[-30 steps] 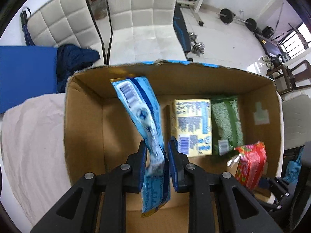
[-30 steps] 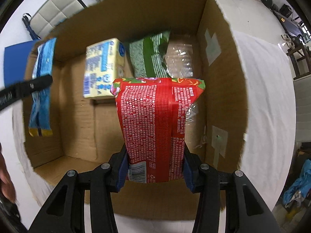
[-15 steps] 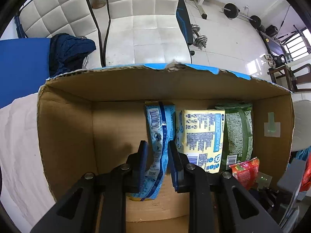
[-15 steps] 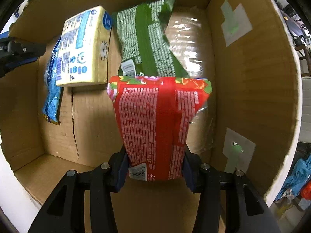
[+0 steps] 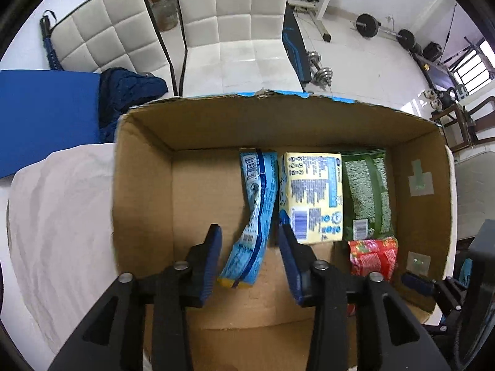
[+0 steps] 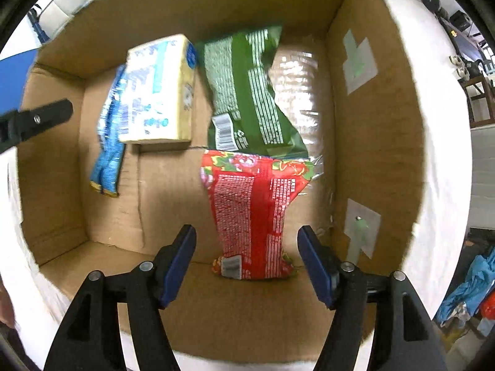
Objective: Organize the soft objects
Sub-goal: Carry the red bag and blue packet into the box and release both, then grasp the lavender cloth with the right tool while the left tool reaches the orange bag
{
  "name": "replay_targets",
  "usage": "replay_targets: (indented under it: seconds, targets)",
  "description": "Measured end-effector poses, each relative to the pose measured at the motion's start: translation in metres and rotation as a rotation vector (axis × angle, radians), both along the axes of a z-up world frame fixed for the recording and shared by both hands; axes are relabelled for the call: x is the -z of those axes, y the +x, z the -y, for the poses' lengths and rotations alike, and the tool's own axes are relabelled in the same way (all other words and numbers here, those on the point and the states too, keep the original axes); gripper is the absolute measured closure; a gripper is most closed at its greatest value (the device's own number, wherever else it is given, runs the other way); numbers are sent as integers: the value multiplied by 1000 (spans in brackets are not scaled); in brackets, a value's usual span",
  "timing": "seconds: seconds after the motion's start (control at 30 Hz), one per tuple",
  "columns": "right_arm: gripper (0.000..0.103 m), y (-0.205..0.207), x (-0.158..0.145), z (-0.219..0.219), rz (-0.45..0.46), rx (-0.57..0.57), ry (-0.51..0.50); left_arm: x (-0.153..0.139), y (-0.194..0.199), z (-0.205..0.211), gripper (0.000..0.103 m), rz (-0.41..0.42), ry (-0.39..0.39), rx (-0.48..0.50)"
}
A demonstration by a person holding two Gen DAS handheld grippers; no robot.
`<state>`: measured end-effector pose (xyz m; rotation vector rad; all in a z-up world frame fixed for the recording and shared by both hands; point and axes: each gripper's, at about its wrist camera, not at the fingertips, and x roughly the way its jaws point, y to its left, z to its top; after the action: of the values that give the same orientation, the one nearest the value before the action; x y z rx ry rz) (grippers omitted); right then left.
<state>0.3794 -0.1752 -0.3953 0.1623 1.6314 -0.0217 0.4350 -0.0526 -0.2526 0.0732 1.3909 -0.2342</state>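
Note:
A cardboard box (image 5: 142, 185) (image 6: 371, 142) holds several soft packets. A blue packet (image 5: 256, 213) (image 6: 108, 151) lies on the box floor, left of a yellow pack (image 5: 312, 198) (image 6: 157, 92) and a green bag (image 5: 368, 191) (image 6: 247, 92). A red packet (image 6: 253, 216) (image 5: 372, 258) lies in front of the green bag, beside a clear bag (image 6: 300, 92). My left gripper (image 5: 249, 241) is open, its jaws either side of the blue packet's near end. My right gripper (image 6: 247, 247) is open, its jaws apart around the red packet's near end.
The box stands on a white cloth (image 5: 58, 216) (image 6: 442, 154). Behind it are white padded chairs (image 5: 235, 31), a blue board (image 5: 46, 114) and a dark garment (image 5: 130, 92). Gym weights (image 5: 321, 71) lie on the floor beyond.
Both grippers lowered their packets into the box and opened. The blue packet now lies beside the yellow pack; the red packet lies in front of the green bag.

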Motion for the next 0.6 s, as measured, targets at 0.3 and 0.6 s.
replay_targets:
  seconds: [0.3, 0.6]
  targets:
    - [20, -32, -66, -1, 123, -21, 5, -48, -44, -23, 20, 101, -55, -60]
    - [0, -63, -127, 4, 264, 10, 3, -84, -92, -35, 3, 185, -86, -107]
